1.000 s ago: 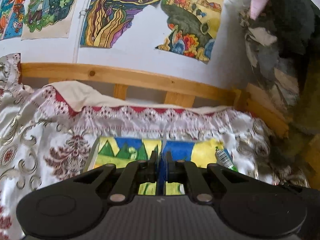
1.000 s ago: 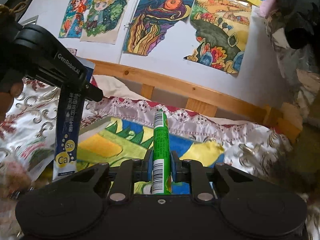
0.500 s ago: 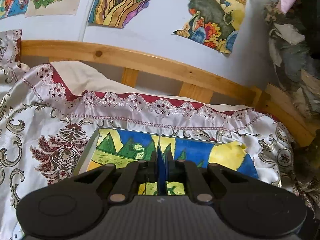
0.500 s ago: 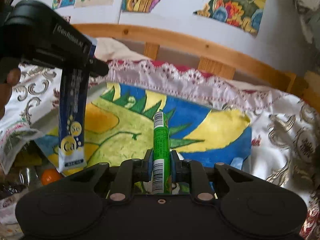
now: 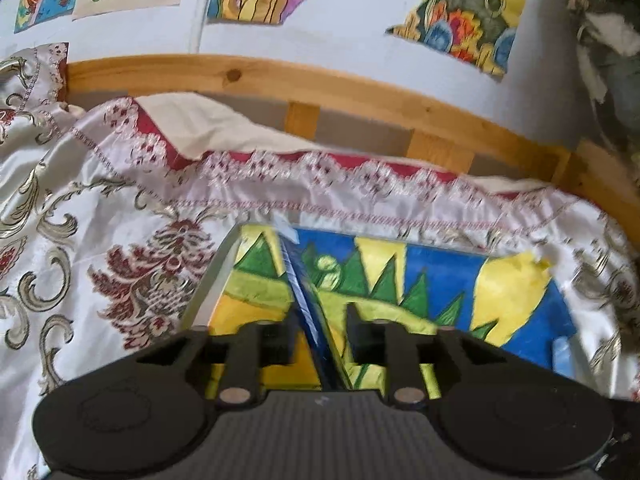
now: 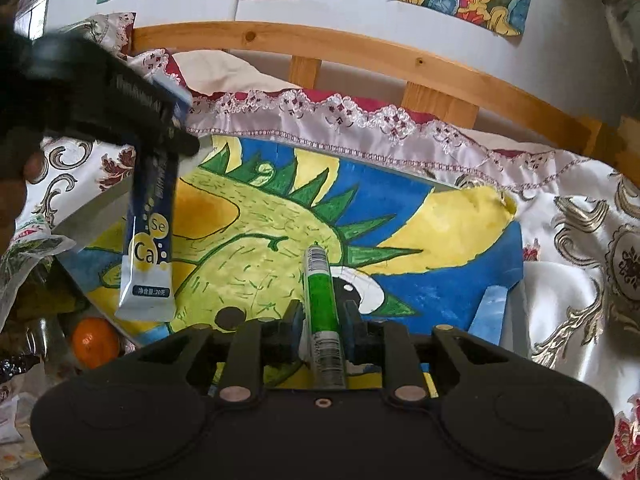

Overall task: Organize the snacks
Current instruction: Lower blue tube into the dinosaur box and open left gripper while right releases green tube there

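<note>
Glossy foil sachet (image 6: pixel 149 240); shiny satin bedspread (image 5: pixel 100 240); matt painted paper sheet (image 6: pixel 420 232); wooden rail (image 5: pixel 320 92)

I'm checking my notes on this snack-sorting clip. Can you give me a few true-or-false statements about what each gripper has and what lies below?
1. The right gripper has a green stick pack between its fingers. True.
2. The blue sachet by the left gripper is marked "Zn". False: it reads "Se" and "Ca".
3. Both grippers are over a painted dinosaur picture. True.
4. An apple lies at lower left. False: it is an orange fruit.
</note>
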